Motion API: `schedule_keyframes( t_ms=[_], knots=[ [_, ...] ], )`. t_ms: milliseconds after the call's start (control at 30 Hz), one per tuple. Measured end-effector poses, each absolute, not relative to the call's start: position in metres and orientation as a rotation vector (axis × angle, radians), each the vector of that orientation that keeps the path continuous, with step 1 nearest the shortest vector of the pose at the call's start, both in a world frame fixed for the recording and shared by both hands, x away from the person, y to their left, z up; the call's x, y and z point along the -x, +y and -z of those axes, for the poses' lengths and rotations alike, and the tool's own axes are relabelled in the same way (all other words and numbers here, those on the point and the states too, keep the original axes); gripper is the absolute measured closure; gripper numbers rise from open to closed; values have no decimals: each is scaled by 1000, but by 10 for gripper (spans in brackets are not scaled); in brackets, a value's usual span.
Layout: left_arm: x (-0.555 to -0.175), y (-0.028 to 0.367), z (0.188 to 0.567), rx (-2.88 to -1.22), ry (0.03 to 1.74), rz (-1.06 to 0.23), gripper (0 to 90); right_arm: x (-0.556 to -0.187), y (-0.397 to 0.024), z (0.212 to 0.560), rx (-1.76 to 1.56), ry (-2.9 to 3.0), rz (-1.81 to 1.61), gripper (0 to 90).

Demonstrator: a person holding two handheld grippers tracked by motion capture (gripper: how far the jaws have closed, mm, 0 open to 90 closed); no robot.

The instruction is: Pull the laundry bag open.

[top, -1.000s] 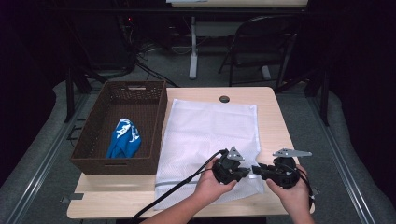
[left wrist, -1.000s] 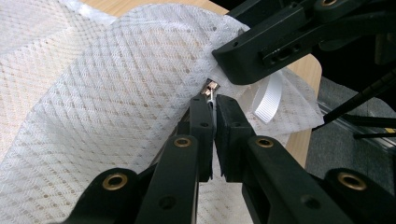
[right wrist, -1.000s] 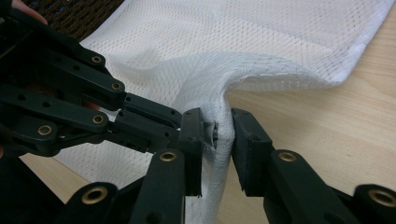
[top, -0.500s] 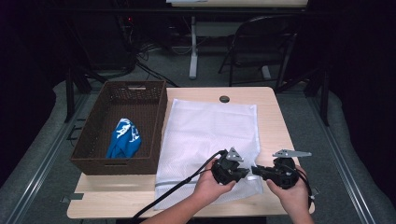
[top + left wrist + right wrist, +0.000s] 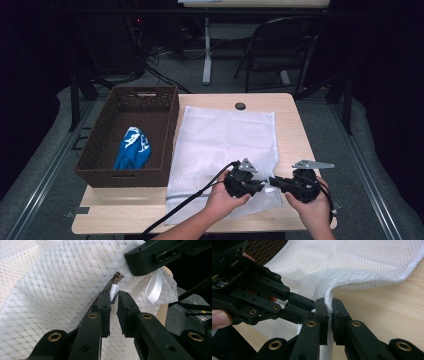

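wood table under us, with the white mesh bag flat on it, soft and floppy. our right gripper pinches its near edge. our left gripper has opened a little around the zipper pull, maybe just touching it.

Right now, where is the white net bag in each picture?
High view: the white net bag lies flat mid-table, right of the brown basket.
Left gripper view: it covers the left and middle, zipper pull at the jaw tips.
Right gripper view: it spreads across the top, its edge pinched between the jaws.
Shared landmark: the bag corner where the left gripper and right gripper meet.
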State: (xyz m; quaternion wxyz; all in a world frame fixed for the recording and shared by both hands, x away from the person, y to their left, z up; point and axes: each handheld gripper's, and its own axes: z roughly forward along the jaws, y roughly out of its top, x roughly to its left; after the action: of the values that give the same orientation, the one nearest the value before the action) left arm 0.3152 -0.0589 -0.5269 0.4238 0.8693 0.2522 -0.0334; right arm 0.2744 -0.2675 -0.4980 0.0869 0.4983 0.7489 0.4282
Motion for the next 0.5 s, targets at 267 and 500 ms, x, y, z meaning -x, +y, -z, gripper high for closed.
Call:
schedule_keyframes(
  t_ms=[267,500],
  knots=[
    [-315,-60,529,-2165,621,98,779,-273,-264,496,-1462,2231,-1275,852],
    [-315,-61,531,-2168,619,121,739,-272,-262,495,-1440,2223,-1283,852]
  ],
)
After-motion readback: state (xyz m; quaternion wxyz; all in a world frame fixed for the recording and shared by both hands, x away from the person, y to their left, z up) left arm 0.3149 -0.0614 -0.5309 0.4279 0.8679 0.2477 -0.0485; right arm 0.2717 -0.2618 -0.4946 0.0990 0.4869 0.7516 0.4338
